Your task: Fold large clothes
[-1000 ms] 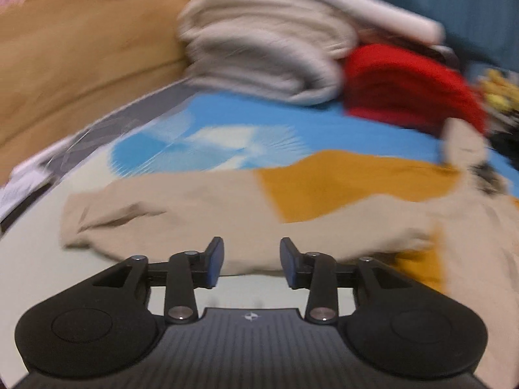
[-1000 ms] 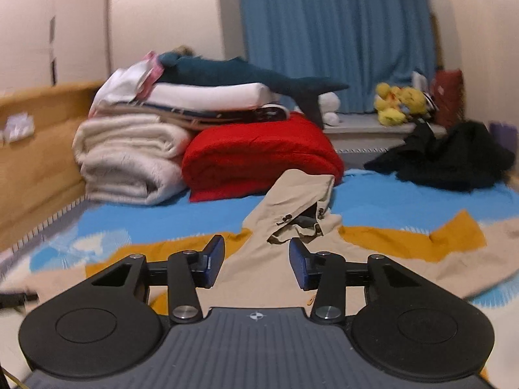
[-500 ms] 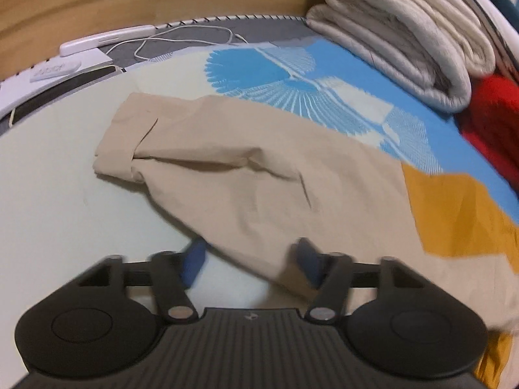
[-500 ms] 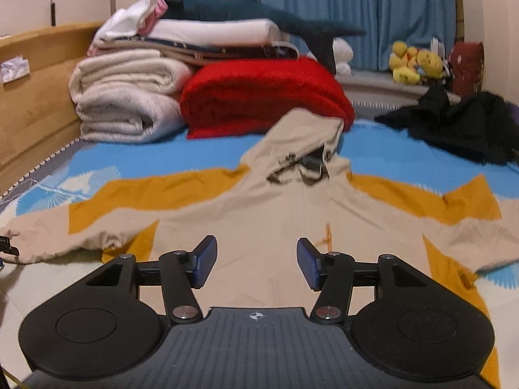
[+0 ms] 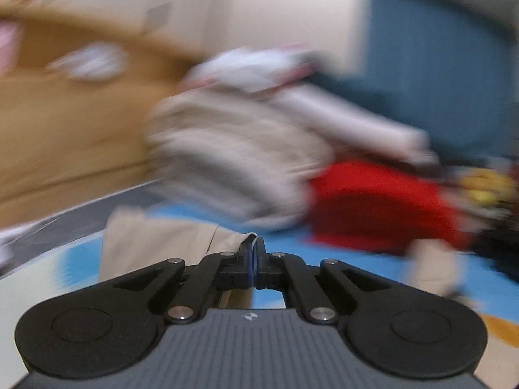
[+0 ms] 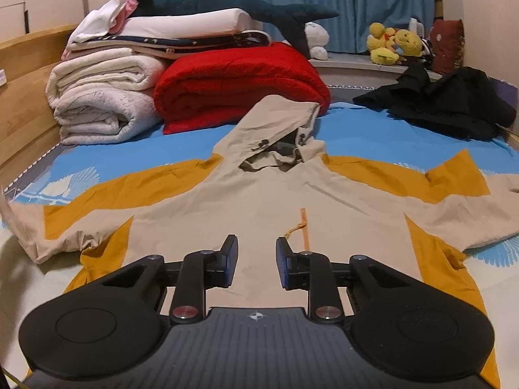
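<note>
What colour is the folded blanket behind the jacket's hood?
Red. The folded blanket shows best in the right wrist view, just behind the beige hood.

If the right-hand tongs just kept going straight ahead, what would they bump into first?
Probably the beige and mustard jacket spread on the bed: the open right tongs point low across its body toward the hood. Depth is unclear; if they cleared that, the red blanket behind comes next.

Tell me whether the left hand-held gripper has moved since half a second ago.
Yes. The left hand-held gripper has closed on the jacket sleeve and tipped up: the wooden bed frame, then a top strip, now fills the view's upper left.
</note>
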Action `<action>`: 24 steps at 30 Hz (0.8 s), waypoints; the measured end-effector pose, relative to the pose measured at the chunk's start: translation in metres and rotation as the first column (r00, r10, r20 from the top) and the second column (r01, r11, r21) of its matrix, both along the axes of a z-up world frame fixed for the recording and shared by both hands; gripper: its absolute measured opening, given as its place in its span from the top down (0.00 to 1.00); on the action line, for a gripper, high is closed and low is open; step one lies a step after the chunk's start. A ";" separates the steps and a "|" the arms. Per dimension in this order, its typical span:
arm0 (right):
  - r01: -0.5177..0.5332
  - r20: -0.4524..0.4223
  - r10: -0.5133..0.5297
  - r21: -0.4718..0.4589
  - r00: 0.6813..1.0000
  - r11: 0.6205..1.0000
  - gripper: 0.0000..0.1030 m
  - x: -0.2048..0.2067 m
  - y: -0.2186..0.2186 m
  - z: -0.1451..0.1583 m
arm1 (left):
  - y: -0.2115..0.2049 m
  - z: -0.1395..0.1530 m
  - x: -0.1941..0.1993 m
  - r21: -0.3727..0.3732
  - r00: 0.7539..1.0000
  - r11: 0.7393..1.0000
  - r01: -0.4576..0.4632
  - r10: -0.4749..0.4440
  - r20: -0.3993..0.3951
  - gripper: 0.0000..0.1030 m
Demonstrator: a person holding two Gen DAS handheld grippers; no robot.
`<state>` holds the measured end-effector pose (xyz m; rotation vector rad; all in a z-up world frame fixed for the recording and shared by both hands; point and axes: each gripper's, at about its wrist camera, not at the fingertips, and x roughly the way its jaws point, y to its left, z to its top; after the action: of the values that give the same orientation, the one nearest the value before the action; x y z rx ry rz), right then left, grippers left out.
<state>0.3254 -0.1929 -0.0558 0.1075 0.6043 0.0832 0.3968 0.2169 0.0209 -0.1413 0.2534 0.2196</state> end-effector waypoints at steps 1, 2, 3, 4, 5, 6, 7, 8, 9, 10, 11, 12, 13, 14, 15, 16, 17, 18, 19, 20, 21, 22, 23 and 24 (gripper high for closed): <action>0.008 -0.001 -0.008 0.004 1.000 1.000 0.74 0.000 -0.004 0.000 | -0.040 0.008 0.003 -0.007 0.994 0.994 0.110 -0.110 0.021 1.00; 0.016 -0.002 -0.016 0.009 1.000 1.000 0.74 0.000 -0.009 0.000 | -0.078 0.009 0.005 -0.010 0.976 0.976 0.217 -0.216 0.016 1.00; 0.026 -0.005 -0.026 0.013 1.000 1.000 0.74 0.001 -0.014 0.000 | -0.113 0.006 0.009 -0.015 0.949 0.949 0.316 -0.316 -0.015 0.98; 0.036 -0.013 -0.036 0.019 0.999 0.999 0.74 0.002 -0.019 0.000 | -0.142 -0.001 0.011 -0.028 0.916 0.918 0.396 -0.397 -0.056 0.97; 0.049 -0.026 -0.048 0.029 0.999 0.998 0.74 0.003 -0.025 -0.002 | -0.170 -0.010 0.011 -0.062 0.873 0.879 0.472 -0.476 -0.106 0.92; 0.064 -0.042 -0.062 0.041 0.997 0.997 0.74 0.006 -0.032 -0.003 | -0.190 -0.020 0.011 -0.105 0.825 0.840 0.532 -0.542 -0.161 0.83; 0.084 -0.063 -0.080 0.058 0.995 0.995 0.73 0.009 -0.040 -0.005 | -0.203 -0.027 0.009 -0.141 0.782 0.809 0.571 -0.588 -0.208 0.80; 0.105 -0.091 -0.098 0.079 0.991 0.991 0.71 0.013 -0.048 -0.007 | -0.209 -0.030 0.002 -0.146 0.768 0.802 0.579 -0.597 -0.233 0.79; 0.124 -0.115 -0.112 0.106 0.987 0.987 0.66 0.017 -0.057 -0.008 | -0.208 -0.028 -0.005 -0.128 0.786 0.822 0.555 -0.569 -0.244 0.77; 0.150 -0.136 -0.130 0.146 0.982 0.978 0.64 0.021 -0.068 -0.010 | -0.202 -0.023 -0.009 -0.116 0.817 0.857 0.502 -0.514 -0.261 0.75; 0.173 -0.150 -0.148 0.176 0.978 0.969 0.64 0.023 -0.076 -0.012 | -0.192 -0.018 -0.009 -0.121 0.846 0.891 0.437 -0.453 -0.282 0.74; 0.192 -0.165 -0.159 0.208 0.973 0.959 0.64 0.026 -0.084 -0.014 | -0.183 -0.014 -0.011 -0.139 0.866 0.919 0.368 -0.394 -0.308 0.74; 0.204 -0.173 -0.165 0.239 0.971 0.949 0.64 0.029 -0.091 -0.017 | -0.172 -0.010 -0.012 -0.159 0.877 0.938 0.308 -0.344 -0.335 0.74; 0.213 -0.174 -0.171 0.261 0.970 0.941 0.64 0.031 -0.096 -0.020 | -0.163 -0.009 -0.017 -0.162 0.886 0.952 0.261 -0.303 -0.351 0.74; 0.224 -0.177 -0.180 0.270 0.968 0.936 0.64 0.033 -0.100 -0.023 | -0.157 -0.009 -0.024 -0.144 0.896 0.961 0.235 -0.271 -0.352 0.73; 0.235 -0.183 -0.189 0.277 0.965 0.932 0.64 0.035 -0.102 -0.026 | -0.153 -0.009 -0.032 -0.116 0.904 0.967 0.225 -0.252 -0.345 0.70; 0.242 -0.189 -0.192 0.292 0.963 0.926 0.62 0.037 -0.104 -0.030 | -0.151 -0.016 -0.037 -0.071 0.911 0.972 0.224 -0.235 -0.338 0.61; 0.244 -0.194 -0.190 0.306 0.962 0.920 0.62 0.041 -0.103 -0.033 | -0.150 -0.024 -0.038 -0.020 0.914 0.973 0.229 -0.222 -0.341 0.58; 0.243 -0.197 -0.187 0.316 0.962 0.917 0.62 0.044 -0.103 -0.035 | -0.153 -0.038 -0.037 0.045 0.902 0.971 0.236 -0.201 -0.382 0.58; 0.239 -0.193 -0.184 0.320 0.964 0.917 0.62 0.047 -0.102 -0.037 | -0.154 -0.049 -0.027 0.096 0.883 0.967 0.237 -0.173 -0.436 0.58; 0.229 -0.184 -0.177 0.318 0.967 0.920 0.62 0.050 -0.100 -0.039 | -0.158 -0.059 -0.023 0.128 0.874 0.962 0.242 -0.158 -0.460 0.58; 0.216 -0.176 -0.167 0.315 0.970 0.924 0.62 0.055 -0.098 -0.041 | -0.156 -0.065 -0.013 0.136 0.868 0.958 0.253 -0.163 -0.470 0.58; 0.207 -0.172 -0.159 0.314 0.972 0.927 0.62 0.060 -0.095 -0.044 | -0.155 -0.069 -0.009 0.127 0.858 0.955 0.267 -0.176 -0.482 0.58; 0.205 -0.175 -0.156 0.318 0.972 0.926 0.62 0.065 -0.094 -0.048 | -0.153 -0.073 -0.004 0.109 0.855 0.957 0.270 -0.186 -0.485 0.58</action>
<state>0.3903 -0.2865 -0.1035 0.5030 0.7207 -0.0026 0.3931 0.0639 -0.0517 0.1220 0.7319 0.0320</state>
